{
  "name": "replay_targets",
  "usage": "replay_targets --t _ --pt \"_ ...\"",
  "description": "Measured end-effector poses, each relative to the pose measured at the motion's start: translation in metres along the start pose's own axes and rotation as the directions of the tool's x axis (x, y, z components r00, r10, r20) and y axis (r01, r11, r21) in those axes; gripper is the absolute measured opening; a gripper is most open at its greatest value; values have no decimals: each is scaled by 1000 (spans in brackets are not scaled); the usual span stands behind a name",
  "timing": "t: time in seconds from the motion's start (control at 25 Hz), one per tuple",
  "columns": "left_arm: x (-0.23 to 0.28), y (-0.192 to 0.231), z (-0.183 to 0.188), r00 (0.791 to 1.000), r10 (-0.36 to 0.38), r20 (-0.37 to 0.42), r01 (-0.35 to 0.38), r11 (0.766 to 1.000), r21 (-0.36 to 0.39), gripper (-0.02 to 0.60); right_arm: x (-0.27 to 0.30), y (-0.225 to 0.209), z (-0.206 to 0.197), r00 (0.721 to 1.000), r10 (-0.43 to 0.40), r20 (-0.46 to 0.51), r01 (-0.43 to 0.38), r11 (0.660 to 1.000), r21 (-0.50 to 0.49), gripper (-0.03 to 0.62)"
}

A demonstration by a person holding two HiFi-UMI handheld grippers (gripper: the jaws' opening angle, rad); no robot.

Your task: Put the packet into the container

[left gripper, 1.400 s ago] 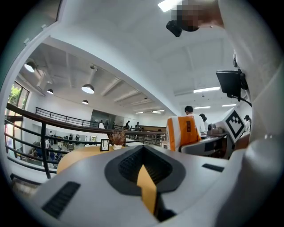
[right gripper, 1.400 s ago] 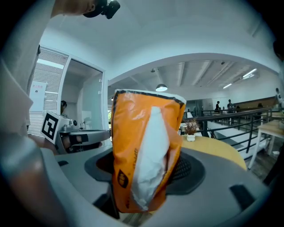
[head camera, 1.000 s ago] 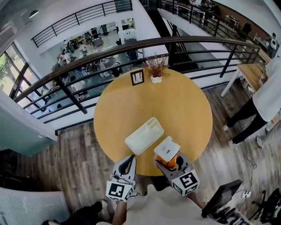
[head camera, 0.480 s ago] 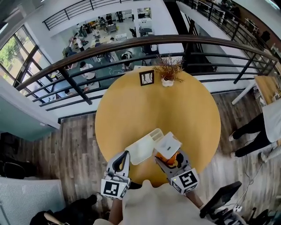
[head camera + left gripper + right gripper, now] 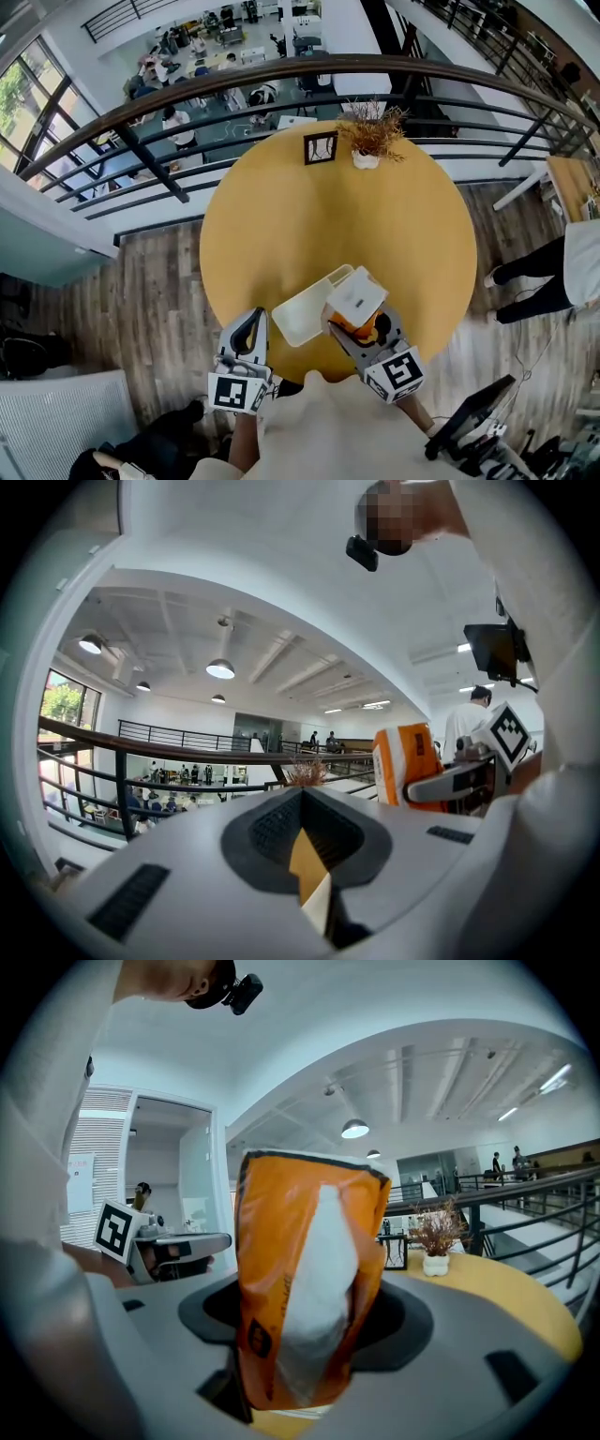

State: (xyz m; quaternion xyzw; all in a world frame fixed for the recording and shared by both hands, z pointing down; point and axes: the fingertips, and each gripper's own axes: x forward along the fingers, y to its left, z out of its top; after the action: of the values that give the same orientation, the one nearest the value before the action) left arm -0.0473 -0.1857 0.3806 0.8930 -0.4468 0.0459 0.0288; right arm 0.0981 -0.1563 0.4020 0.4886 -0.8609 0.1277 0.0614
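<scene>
The packet point(image 5: 305, 1307) is a soft orange plastic pouch with a broad white panel down its middle and a crimped top edge. It stands upright, clamped at its lower part between the jaws of the right gripper point(image 5: 354, 324).

In the head view it sits at lower centre, overlapping the right end of the white rectangular plastic container point(image 5: 298, 319), which lies on the round yellow wooden table point(image 5: 337, 216). That view shows mostly the packet's white face. Only the right gripper view shows the orange sides and a small dark logo with a line of print at the lower left, too small to read.

The left gripper point(image 5: 302, 803) has its jaws drawn together with nothing between them. Its view catches the packet from the side at right.

A black-and-white square-marker cube point(image 5: 401, 372) rides on the right gripper.
</scene>
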Motion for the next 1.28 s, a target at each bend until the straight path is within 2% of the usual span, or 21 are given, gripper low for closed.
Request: replay_targets --t 0.6,0.96,1.12,1.2,1.28 --pt "-31 3 -55 994 44 -100 -55 993 -109 5 -1 21 -55 988 31 -151 -24 998 50 299" --pt "-41 -6 -83 987 27 -161 -53 985 -164 5 -2 27 -81 974 63 -217 -41 994 103 299" --pt "-39 -9 -91 983 32 -179 -66 981 -184 5 0 24 -85 964 75 -256 -71 997 23 299" --pt "-38 -9 -92 983 35 -181 -69 979 -189 5 2 24 -85 951 92 -295 -132 984 -117 299" --pt "-37 -8 -93 983 39 -181 -74 979 -192 5 4 25 -88 929 91 -358 -191 948 -254 299"
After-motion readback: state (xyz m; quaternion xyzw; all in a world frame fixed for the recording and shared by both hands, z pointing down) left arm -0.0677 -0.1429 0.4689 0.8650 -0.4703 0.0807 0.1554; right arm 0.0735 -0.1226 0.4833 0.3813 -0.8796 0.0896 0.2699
